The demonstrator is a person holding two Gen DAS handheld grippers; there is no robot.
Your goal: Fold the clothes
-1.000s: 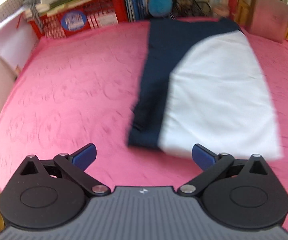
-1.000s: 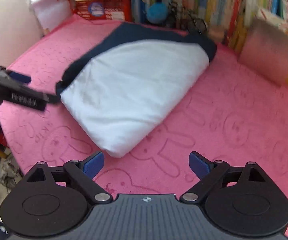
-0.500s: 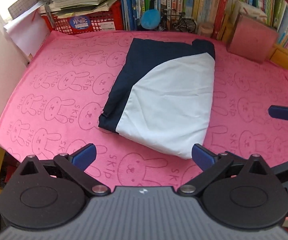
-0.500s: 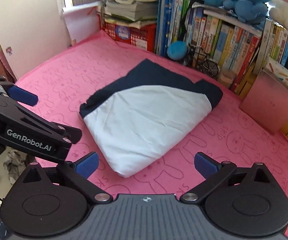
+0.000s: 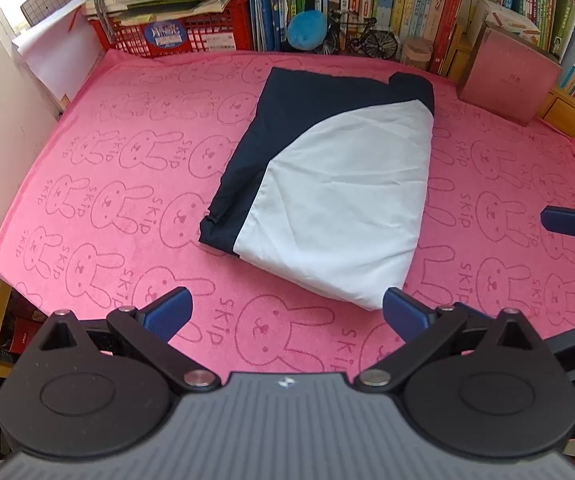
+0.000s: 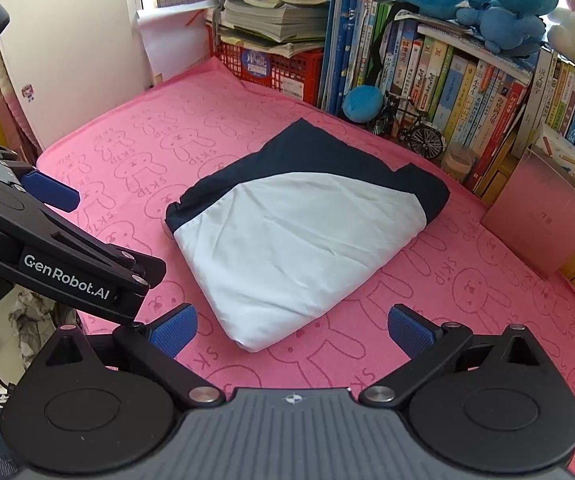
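On the pink bunny towel (image 5: 107,200) I see the navy-and-white garment (image 5: 339,208) lying folded compact; both grippers' fingers (image 5: 169,312) (image 6: 409,330) spread wide, holding nothing.

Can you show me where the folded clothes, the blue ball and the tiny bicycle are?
folded clothes (image 5: 339,208), left wrist view, on the white panel.
blue ball (image 6: 362,103), right wrist view, on its round middle.
tiny bicycle (image 6: 426,141), right wrist view, on the front wheel.

Crowded bookshelf (image 6: 467,80), white wall (image 6: 63,40).
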